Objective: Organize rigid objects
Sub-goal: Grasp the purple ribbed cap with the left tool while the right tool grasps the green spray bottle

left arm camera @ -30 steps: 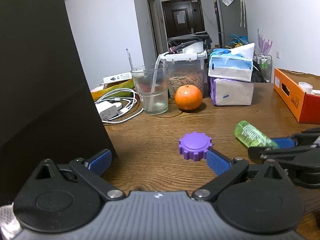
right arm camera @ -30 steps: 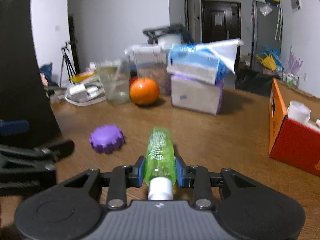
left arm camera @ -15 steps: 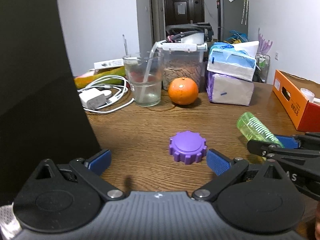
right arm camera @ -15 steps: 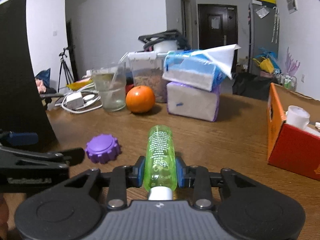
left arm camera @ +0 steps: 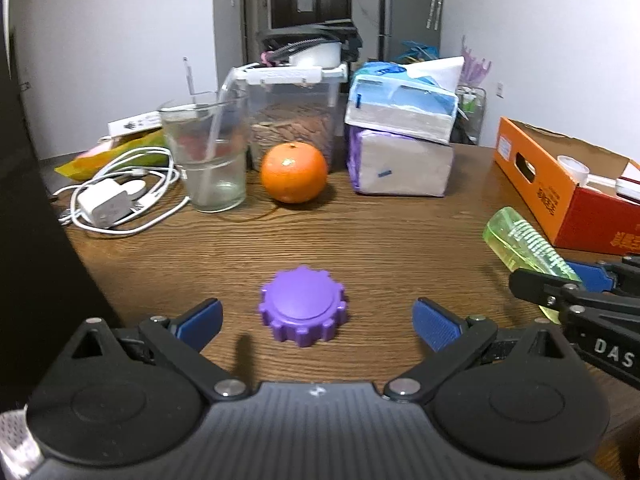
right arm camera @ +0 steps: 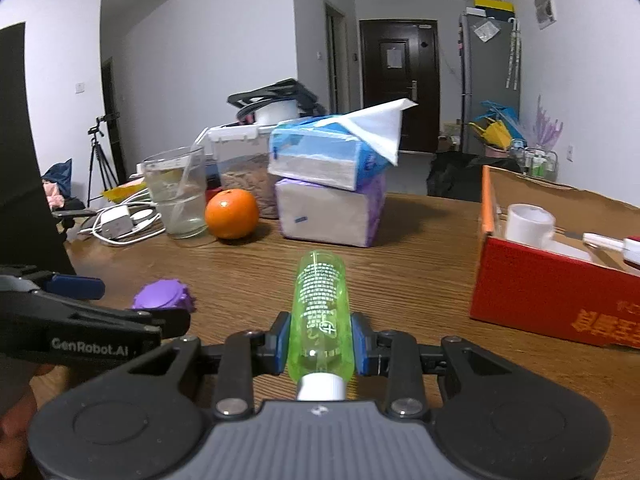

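A purple gear-shaped knob (left arm camera: 303, 309) lies on the wooden table between the fingers of my open left gripper (left arm camera: 318, 322); the blue pads stand apart from it on both sides. The knob also shows in the right wrist view (right arm camera: 163, 295), partly behind the left gripper. My right gripper (right arm camera: 320, 338) is shut on a clear green bottle (right arm camera: 321, 312) with a white cap, held lengthwise above the table. The bottle also shows at the right of the left wrist view (left arm camera: 524, 244).
An orange and red cardboard box (right arm camera: 556, 280) with white items stands at the right. At the back stand a glass (left arm camera: 206, 156), an orange (left arm camera: 294, 172), stacked tissue packs (left arm camera: 400, 140), a food container (left arm camera: 292, 116) and a white charger with cable (left arm camera: 112, 200). A black object (left arm camera: 28, 240) stands at the left.
My left gripper has shifted right so the purple knob now sits centred between its open fingers. My right gripper has lifted slightly, holding the green bottle throughout.
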{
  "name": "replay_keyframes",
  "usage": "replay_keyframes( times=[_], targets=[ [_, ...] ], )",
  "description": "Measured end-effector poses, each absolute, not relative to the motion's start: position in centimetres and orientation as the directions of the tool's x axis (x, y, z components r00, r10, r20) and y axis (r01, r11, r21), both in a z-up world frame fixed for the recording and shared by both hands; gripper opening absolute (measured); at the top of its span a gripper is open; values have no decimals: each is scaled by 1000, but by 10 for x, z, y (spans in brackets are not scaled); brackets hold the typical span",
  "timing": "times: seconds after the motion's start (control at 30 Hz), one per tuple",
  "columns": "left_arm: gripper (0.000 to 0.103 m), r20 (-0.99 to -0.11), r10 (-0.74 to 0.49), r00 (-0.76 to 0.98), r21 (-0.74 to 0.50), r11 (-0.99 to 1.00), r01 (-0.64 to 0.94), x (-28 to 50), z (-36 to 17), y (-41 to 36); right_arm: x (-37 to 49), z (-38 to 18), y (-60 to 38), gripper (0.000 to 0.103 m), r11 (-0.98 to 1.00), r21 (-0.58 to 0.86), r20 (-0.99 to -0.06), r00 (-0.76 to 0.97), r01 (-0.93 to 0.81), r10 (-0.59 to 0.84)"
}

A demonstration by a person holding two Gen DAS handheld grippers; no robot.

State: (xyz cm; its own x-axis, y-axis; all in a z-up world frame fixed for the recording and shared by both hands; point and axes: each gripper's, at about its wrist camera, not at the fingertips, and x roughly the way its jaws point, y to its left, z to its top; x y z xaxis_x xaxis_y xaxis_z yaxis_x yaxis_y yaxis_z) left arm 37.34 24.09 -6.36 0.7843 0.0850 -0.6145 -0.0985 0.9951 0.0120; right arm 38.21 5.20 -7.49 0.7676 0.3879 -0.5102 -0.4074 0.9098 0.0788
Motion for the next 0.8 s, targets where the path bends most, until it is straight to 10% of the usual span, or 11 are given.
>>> replay_keyframes(
  times=[0.8],
  targets=[
    [53, -652, 33, 758, -33, 997, -72, 388, -69, 244, 373, -74, 32, 30, 929, 72, -495, 796, -362, 349]
  ],
)
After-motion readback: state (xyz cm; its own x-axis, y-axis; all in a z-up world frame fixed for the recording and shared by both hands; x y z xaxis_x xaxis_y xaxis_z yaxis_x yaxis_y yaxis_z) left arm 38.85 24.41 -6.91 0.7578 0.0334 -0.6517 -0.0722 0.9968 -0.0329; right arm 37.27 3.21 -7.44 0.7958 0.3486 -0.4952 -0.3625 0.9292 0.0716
